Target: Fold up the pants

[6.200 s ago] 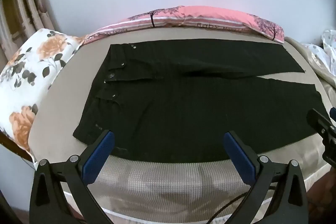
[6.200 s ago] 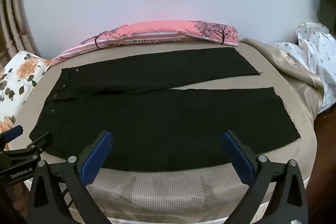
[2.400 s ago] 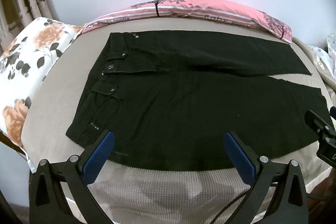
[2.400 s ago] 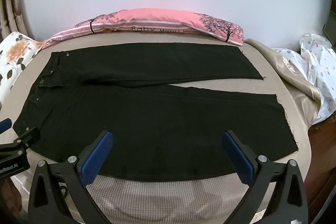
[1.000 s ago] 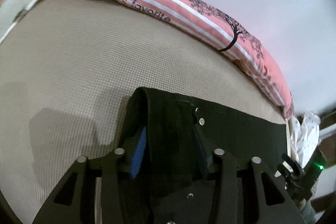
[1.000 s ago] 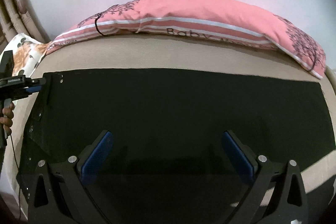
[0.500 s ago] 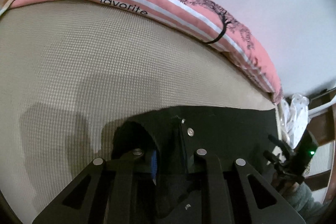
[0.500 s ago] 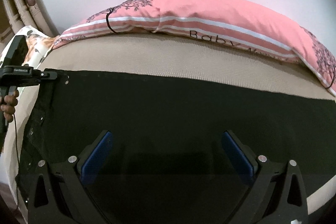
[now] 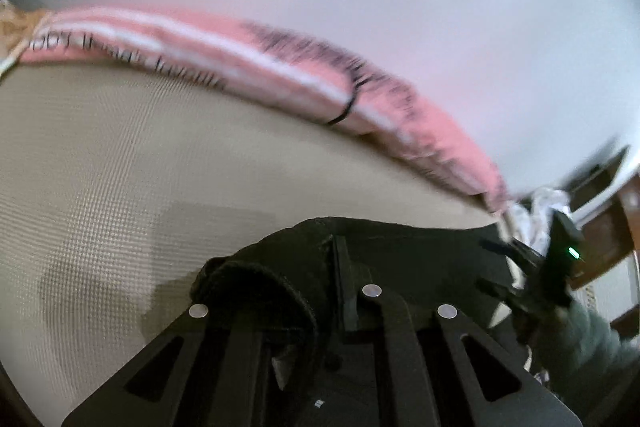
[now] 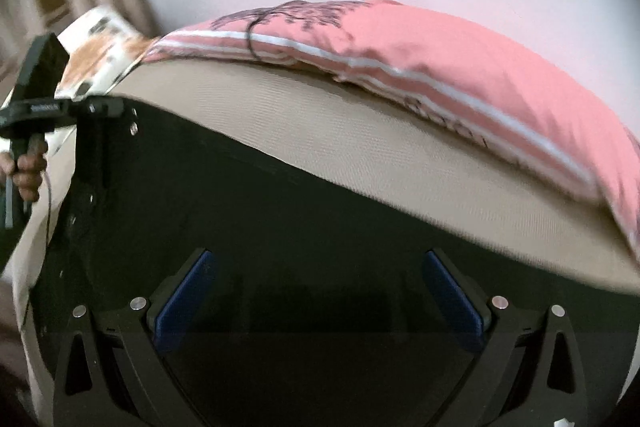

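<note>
Lifted since before, the black pants (image 9: 400, 255) bunch in the clamped left gripper (image 9: 320, 307); right gripper (image 10: 316, 291) spread apart above them.

Both your wrist cameras sit low and close over the bed, facing the pink pillow (image 9: 280, 67)

Your left view looks from the pillow's left end, your right nearer its middle; both share pillow and pants (image 10: 280, 227)

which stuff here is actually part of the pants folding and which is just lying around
In the job:
- black pants
- left hand-held gripper, shut on the waistband
- right hand-held gripper, open over the pants

Just lying about:
- pink striped pillow
- floral pillow
- beige bed cover
</note>
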The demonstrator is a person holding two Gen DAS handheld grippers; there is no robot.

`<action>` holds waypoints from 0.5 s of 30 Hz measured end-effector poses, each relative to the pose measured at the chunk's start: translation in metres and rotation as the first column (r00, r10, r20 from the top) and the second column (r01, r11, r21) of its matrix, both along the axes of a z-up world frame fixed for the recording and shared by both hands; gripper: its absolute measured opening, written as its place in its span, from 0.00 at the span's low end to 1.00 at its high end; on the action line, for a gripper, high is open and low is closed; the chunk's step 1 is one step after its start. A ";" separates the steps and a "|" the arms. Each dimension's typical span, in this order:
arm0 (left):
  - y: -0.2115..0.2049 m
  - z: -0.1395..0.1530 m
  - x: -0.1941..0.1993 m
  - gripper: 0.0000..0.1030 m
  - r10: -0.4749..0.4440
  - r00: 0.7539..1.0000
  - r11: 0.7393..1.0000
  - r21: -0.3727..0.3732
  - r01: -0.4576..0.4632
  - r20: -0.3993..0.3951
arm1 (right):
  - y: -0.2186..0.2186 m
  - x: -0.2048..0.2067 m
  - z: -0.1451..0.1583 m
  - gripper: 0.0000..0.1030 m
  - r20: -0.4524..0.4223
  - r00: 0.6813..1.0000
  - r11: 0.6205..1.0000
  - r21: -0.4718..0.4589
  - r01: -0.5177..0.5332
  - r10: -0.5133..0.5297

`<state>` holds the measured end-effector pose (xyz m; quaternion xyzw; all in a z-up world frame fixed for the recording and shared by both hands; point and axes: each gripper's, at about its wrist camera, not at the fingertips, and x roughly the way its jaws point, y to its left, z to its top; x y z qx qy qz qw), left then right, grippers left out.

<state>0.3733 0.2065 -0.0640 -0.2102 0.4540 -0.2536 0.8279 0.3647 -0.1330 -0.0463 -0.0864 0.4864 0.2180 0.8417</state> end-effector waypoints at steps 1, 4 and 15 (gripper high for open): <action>-0.001 0.007 -0.007 0.08 -0.008 1.000 1.000 -0.007 0.008 0.028 | -0.001 0.010 0.003 0.96 -0.014 0.998 0.999 0.009 -0.054 0.054; -0.004 0.023 -0.024 0.08 -0.028 0.995 0.999 -0.025 0.031 0.098 | 0.000 0.030 0.007 0.82 -0.057 0.984 0.985 0.014 -0.171 0.171; -0.007 0.045 -0.046 0.08 -0.020 0.987 0.998 -0.061 0.030 0.159 | 0.026 0.087 -0.011 0.54 -0.294 0.820 0.871 0.135 -0.472 0.490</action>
